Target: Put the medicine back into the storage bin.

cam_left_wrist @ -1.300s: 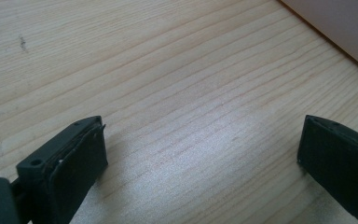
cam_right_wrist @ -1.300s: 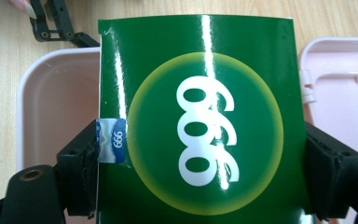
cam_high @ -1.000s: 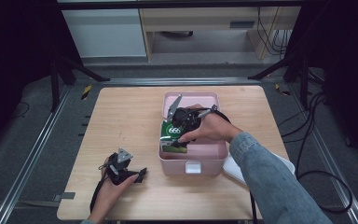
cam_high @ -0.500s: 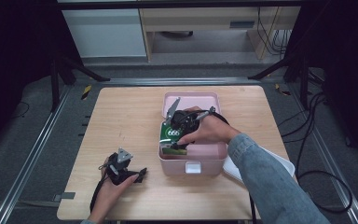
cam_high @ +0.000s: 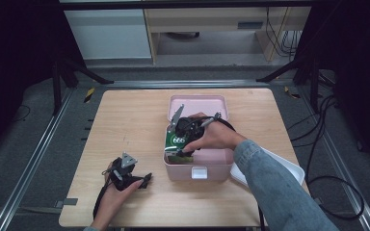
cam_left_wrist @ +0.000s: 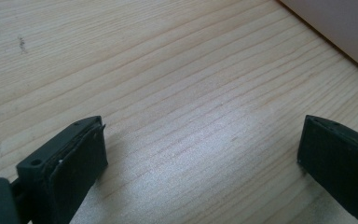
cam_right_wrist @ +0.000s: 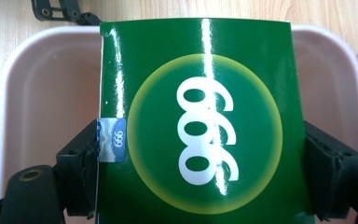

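A pink plastic box stands open on the wooden table. My right gripper is over its left part, shut on a glossy green carton printed with "999". In the right gripper view the green carton sits clamped between both jaws, above the inside of the pink box. My left gripper rests low on the table's near left, held by a hand, and is open. The left gripper view has bare wood between its wide-apart jaws, with a corner of the pink box at the top right.
A white lid or tray lies to the right of the box, partly under the denim sleeve. Metal rails run along the table's sides. A cabinet stands beyond the far edge.
The right gripper with the green carton has shifted slightly toward the near left part of the box. The left gripper has stayed in place.
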